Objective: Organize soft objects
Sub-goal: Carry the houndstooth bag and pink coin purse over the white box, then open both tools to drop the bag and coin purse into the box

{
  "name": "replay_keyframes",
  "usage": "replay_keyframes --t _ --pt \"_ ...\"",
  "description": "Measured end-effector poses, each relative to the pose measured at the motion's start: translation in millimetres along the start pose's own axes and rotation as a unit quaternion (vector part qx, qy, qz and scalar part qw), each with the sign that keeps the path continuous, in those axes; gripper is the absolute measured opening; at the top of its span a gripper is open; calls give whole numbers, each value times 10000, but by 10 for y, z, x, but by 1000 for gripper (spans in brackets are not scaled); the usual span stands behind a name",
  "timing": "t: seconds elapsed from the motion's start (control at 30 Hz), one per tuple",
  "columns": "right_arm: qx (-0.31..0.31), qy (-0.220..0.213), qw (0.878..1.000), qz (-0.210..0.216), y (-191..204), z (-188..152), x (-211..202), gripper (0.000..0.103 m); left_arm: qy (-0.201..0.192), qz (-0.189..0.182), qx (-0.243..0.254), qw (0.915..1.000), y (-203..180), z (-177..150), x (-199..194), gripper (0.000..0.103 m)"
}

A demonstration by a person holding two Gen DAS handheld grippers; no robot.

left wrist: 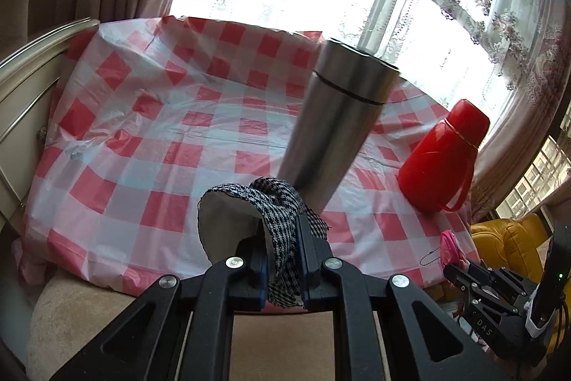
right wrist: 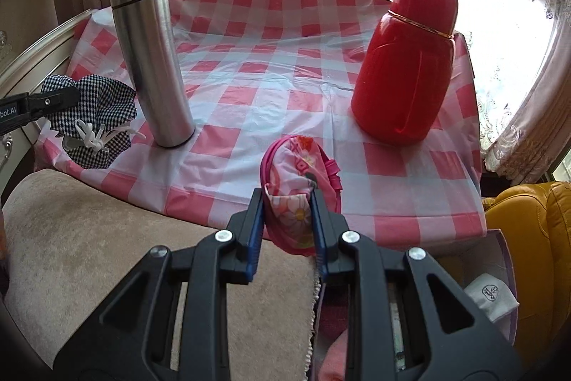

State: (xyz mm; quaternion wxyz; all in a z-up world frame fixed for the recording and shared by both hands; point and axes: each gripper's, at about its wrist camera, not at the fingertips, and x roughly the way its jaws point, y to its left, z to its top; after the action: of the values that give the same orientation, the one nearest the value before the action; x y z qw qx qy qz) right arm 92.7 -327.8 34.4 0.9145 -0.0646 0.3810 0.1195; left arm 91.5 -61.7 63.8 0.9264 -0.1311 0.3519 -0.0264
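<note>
Left gripper (left wrist: 282, 259): pinched a limp houndstooth cloth pouch (left wrist: 274, 220), above the table's near edge.
Right gripper (right wrist: 289, 220): clamped a floral pink pouch (right wrist: 298, 188).
Tablecloth (right wrist: 249, 95): glossy, crinkled red-white checks.

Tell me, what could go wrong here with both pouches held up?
1. The checked pouch in the left hand-held gripper hangs right by the steel flask; a swing might topple it.
2. The pink floral pouch bulges from the right hand-held gripper and could slip out.
</note>
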Motion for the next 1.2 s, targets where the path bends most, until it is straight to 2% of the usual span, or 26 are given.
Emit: replay_keyframes --t 0.23,0.4,0.5,0.67,0.83,0.93,1.0,1.03,1.07,1.13,1.2 --pt "247 -103 9995 -190 -314 -88 -297 28 14 -391 375 9985 -450 -93 -106 13" --pt "422 -124 9981 -427 -589 -180 -516 28 28 -973 549 9937 -749 -172 -189 13" --pt "533 -79 9966 -631 -781 -282 -632 28 95 -1446 660 9872 -969 -244 -237 13" --pt "810 61 9922 -945 -1115 -505 -780 28 400 -2164 896 9714 -1408 -398 -237 13" --pt "1032 163 9871 -1211 -1416 -675 -903 28 768 -2643 956 9566 -1731 -559 -177 13" --pt "1142 246 9847 -1296 -1533 -741 -929 31 910 -2777 1030 9508 -1898 -641 -130 14" --pt "1201 281 9829 -1364 -1576 -774 -937 36 1036 -2875 1034 9465 -1987 -690 -68 17" --pt "1225 304 9823 -1383 -1592 -790 -940 44 1123 -2900 1079 9443 -2037 -727 -16 27" --pt "1240 319 9822 -1376 -1598 -805 -945 59 1228 -2851 1124 9439 -2076 -769 49 35" --pt "1235 318 9821 -1387 -1590 -840 -968 71 1412 -2650 1143 9470 -2072 -863 138 42" --pt "1218 372 9816 -1423 -1572 -886 -985 71 1591 -2568 1147 9463 -2068 -925 179 45"
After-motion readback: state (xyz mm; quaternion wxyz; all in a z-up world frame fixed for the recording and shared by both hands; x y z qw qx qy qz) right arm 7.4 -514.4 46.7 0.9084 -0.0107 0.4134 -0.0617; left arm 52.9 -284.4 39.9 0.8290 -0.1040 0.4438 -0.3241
